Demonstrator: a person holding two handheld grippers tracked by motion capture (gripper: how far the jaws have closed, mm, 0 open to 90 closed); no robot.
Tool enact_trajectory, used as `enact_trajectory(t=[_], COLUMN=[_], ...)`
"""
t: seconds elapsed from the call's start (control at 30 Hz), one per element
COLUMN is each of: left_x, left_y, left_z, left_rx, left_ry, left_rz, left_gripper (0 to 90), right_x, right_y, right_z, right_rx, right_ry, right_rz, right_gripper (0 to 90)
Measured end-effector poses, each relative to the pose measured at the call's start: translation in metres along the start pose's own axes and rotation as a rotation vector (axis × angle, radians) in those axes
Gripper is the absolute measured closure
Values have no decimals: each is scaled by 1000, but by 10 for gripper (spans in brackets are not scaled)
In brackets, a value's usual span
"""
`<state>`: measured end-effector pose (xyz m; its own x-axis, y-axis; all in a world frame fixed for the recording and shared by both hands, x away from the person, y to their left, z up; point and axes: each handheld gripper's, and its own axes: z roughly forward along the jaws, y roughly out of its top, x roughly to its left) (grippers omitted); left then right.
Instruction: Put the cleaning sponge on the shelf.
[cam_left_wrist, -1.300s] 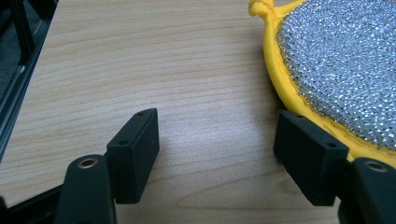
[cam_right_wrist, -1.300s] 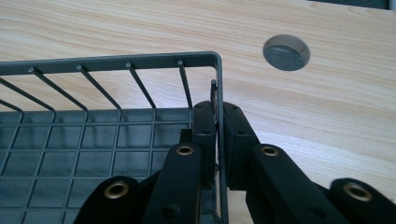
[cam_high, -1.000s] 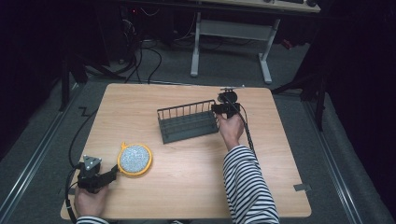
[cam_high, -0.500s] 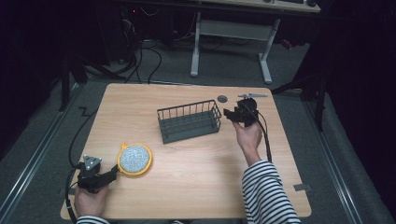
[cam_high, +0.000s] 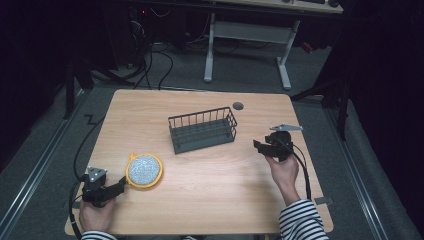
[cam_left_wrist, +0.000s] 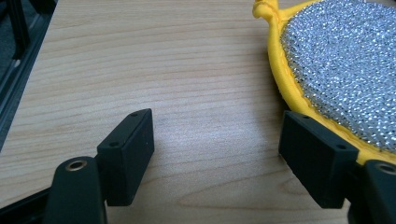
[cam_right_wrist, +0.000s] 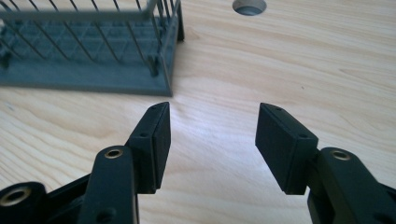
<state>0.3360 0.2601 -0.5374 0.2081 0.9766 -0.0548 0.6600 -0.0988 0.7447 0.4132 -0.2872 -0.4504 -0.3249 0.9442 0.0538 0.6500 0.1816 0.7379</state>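
Observation:
A dark grey wire basket (cam_high: 202, 130) stands near the middle of the wooden table (cam_high: 210, 200); nothing shows inside it. A round yellow-rimmed pad with a silver glittery face (cam_high: 144, 170) lies flat at the front left. My left gripper (cam_high: 119, 187) rests on the table just left of the pad, open, and in the left gripper view its right jaw sits against the yellow rim (cam_left_wrist: 287, 88). My right gripper (cam_high: 258, 145) is open to the right of the basket (cam_right_wrist: 88, 51), low over bare wood, holding nothing.
A round cable hole (cam_high: 238, 106) sits in the table behind the basket, also seen in the right gripper view as a hole (cam_right_wrist: 249, 5). Cables trail from both grippers. A white desk frame (cam_high: 245, 35) stands on the floor beyond the far edge.
My right gripper has drawn back from the basket's right end toward the front right of the table. The left gripper and the pad have not moved.

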Motion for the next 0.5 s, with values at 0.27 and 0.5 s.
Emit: enact_trajectory(t=[0.27,0.5], left_x=[-2,3], left_y=[1,1], left_z=[2,0], left_rx=[13,4], left_ry=[-3,-55], left_rz=[31,-3], left_gripper=[217,186], right_x=[-4,-8], right_y=[-42,-76], right_z=[-2,-4], right_rx=[10,14], right_ry=[-12,-19], right_rz=[6,24], right_gripper=[457,457])
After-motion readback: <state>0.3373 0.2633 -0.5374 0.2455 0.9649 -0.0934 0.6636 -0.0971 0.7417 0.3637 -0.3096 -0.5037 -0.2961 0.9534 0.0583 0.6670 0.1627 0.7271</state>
